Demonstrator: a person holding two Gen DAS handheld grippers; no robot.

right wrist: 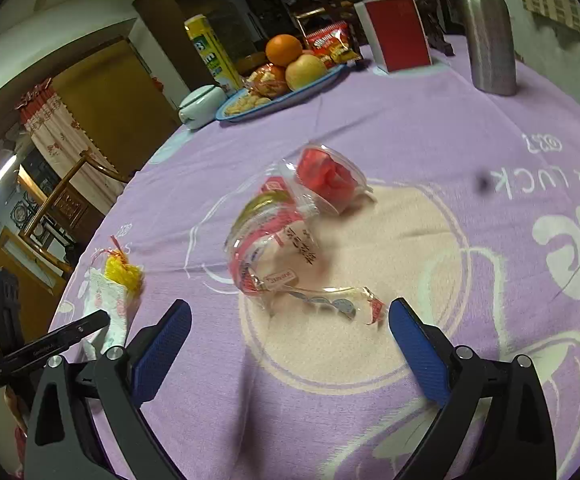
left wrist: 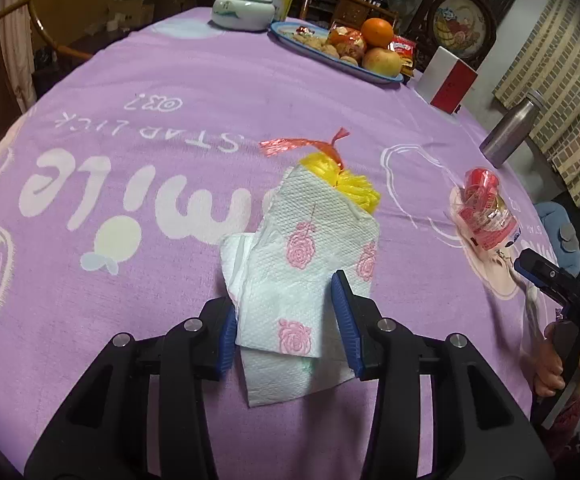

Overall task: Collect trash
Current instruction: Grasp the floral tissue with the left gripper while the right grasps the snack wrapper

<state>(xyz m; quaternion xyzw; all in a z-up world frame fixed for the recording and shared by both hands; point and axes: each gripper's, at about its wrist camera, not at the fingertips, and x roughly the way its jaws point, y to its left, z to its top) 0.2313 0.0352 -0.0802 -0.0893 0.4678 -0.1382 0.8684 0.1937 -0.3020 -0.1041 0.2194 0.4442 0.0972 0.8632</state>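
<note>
While the paper napkin w/ yellow mesh is pinched by the left gripper, the mesh could be dropped; right gripper is held wide, empty.

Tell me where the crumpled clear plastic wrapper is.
The crumpled clear plastic wrapper lies on the purple tablecloth, centred ahead of the open right gripper, right of the rose-print paper napkin.

Soft, even indoor light, dim background, strong fisheye bending with dark corners, slight blur in the right view.
</note>
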